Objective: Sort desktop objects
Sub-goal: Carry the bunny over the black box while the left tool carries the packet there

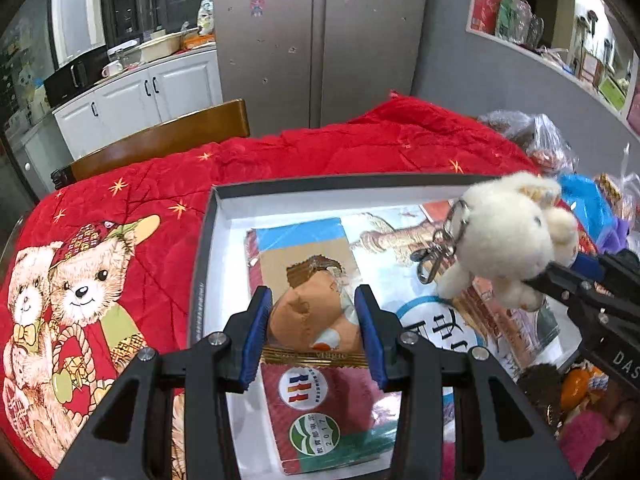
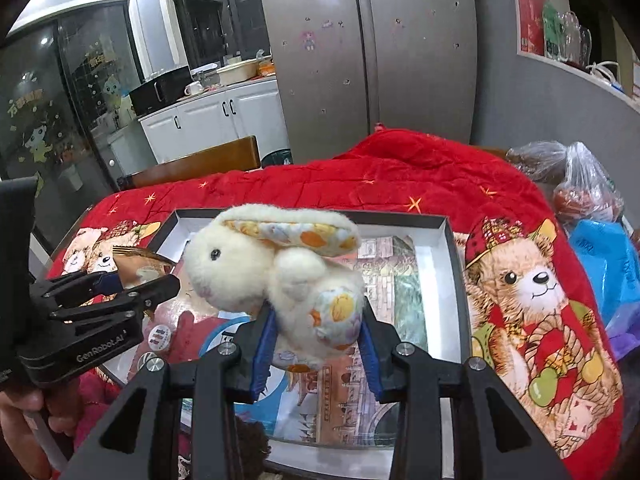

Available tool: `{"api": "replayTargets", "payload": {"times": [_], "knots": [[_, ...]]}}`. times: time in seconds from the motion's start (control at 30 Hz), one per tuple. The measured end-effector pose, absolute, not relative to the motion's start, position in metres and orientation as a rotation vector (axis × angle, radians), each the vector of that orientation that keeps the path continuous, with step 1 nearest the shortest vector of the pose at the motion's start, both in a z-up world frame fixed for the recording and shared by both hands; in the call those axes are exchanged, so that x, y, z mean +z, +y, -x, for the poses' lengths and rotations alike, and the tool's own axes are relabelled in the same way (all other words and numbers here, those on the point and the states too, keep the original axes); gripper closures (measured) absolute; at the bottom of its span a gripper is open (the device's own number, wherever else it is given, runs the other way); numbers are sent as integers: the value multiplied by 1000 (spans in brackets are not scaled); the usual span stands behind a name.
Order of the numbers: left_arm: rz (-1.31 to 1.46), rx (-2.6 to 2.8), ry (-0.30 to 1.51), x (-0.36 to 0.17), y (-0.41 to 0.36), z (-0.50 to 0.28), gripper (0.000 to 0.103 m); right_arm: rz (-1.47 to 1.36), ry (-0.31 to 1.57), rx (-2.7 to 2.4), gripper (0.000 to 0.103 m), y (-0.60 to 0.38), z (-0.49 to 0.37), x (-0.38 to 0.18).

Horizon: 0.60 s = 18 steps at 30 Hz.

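Observation:
My left gripper (image 1: 314, 330) is shut on an orange-brown snack packet (image 1: 308, 312) and holds it above a shallow dark-rimmed box (image 1: 200, 264). It also shows at the left of the right wrist view (image 2: 132, 280). My right gripper (image 2: 316, 340) is shut on a white plush rabbit keychain (image 2: 280, 268), held above the same box (image 2: 452, 264). In the left wrist view the rabbit (image 1: 508, 236) hangs at the right with its metal clasp (image 1: 436, 252) dangling. Books and booklets (image 1: 316, 396) lie inside the box.
A red quilt with bear prints (image 1: 100, 280) covers the table. Plastic bags (image 2: 580, 184) and a blue bag (image 2: 608, 264) lie at the right. A wooden chair back (image 1: 160, 140) stands behind the table. Pink and orange items (image 1: 580, 408) lie near the box's right front.

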<state>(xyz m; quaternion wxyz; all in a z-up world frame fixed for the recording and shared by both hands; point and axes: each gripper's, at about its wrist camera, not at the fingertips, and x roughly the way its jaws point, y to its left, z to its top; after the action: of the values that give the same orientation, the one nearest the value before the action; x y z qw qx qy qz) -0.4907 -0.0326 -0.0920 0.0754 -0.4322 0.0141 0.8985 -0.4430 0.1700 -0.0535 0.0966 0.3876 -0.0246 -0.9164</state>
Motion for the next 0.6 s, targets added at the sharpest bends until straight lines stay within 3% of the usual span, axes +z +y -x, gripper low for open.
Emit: {"api": "replayTargets", "payload": {"times": [0.6], "knots": [[1336, 2675, 47, -99, -30, 491, 58, -1171, 11, -2729, 64, 162, 444, -58]]}}
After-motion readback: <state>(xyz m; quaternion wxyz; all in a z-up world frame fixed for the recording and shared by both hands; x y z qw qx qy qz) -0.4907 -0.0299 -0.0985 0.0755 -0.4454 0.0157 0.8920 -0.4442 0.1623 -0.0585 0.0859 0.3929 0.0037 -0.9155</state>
